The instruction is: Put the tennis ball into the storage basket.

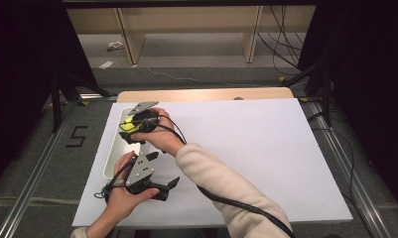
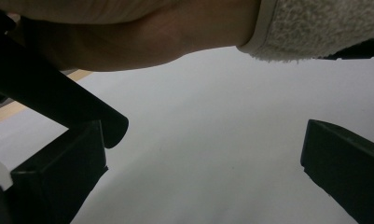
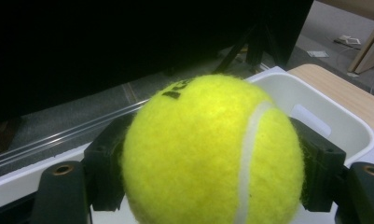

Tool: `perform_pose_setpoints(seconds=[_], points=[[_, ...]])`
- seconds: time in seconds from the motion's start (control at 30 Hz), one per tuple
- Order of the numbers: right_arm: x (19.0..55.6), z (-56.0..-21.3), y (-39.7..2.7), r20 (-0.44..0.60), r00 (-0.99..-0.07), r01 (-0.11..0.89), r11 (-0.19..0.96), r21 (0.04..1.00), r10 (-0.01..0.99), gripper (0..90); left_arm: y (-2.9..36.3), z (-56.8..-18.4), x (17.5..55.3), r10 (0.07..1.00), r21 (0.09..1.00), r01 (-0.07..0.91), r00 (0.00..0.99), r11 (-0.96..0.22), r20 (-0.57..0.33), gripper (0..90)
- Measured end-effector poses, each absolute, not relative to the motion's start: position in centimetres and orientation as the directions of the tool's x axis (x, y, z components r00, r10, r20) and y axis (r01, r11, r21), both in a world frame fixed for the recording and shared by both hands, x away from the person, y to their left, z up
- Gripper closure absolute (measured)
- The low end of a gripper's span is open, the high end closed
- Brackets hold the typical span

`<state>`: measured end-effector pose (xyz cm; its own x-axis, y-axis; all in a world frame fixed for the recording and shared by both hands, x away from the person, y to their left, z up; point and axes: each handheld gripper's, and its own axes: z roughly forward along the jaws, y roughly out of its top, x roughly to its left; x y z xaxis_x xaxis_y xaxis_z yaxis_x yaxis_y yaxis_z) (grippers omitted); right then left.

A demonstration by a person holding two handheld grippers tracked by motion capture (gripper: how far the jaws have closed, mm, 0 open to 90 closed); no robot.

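Note:
My right gripper (image 1: pixel 133 125) is shut on a yellow tennis ball (image 1: pixel 128 124) and holds it just above the far end of a long white tray (image 1: pixel 116 151) at the table's left side. In the right gripper view the tennis ball (image 3: pixel 212 149) is large and close, pressed between the two black pads (image 3: pixel 317 172), with the white tray (image 3: pixel 315 109) behind and below it. My left gripper (image 1: pixel 165 168) rests near the table's front left, beside the tray, pointing right. Its jaws stand wide apart over the bare white surface, so the left gripper (image 2: pixel 203 172) is open with nothing between them.
A white sheet (image 1: pixel 246 148) covers the table, with a wooden strip (image 1: pixel 206 94) showing at the far edge. The right forearm in a cream sleeve (image 1: pixel 221 183) crosses above the left gripper, trailing a black cable (image 1: pixel 246 206). Dark stands and shelving lie beyond the table.

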<state>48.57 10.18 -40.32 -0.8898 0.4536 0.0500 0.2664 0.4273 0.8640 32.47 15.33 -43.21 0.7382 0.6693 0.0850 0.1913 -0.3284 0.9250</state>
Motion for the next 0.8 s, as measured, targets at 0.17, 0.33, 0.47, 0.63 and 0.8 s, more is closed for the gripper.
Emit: perform_pose_setpoints(seconds=[0.17, 0.33, 0.47, 0.63, 0.8], points=[[48.48, -40.34, 10.41, 0.044, -0.894, 0.260, 0.436, 0.862, 0.446, 27.1, 15.32, -43.18, 32.46, 0.669, 0.925, 0.189, 0.738, -0.330, 0.088, 0.0], [48.42, -40.36, 10.62, 0.039, -0.896, 0.256, 0.443, 0.860, 0.442, 27.1, 15.31, -43.17, 32.45, 0.668, 0.925, 0.188, 0.739, -0.330, 0.088, 0.0], [48.48, -40.41, 10.77, 0.034, -0.899, 0.251, 0.450, 0.857, 0.437, 27.0, 15.30, -43.17, 32.43, 0.668, 0.925, 0.188, 0.739, -0.330, 0.089, 0.0], [48.50, -40.40, 10.94, 0.031, -0.901, 0.249, 0.456, 0.854, 0.433, 27.0, 15.28, -43.17, 32.42, 0.667, 0.925, 0.188, 0.739, -0.330, 0.088, 0.0], [48.51, -40.42, 11.04, 0.032, -0.903, 0.249, 0.461, 0.852, 0.429, 27.0, 15.29, -43.16, 32.43, 0.666, 0.925, 0.185, 0.741, -0.332, 0.090, 0.0]])
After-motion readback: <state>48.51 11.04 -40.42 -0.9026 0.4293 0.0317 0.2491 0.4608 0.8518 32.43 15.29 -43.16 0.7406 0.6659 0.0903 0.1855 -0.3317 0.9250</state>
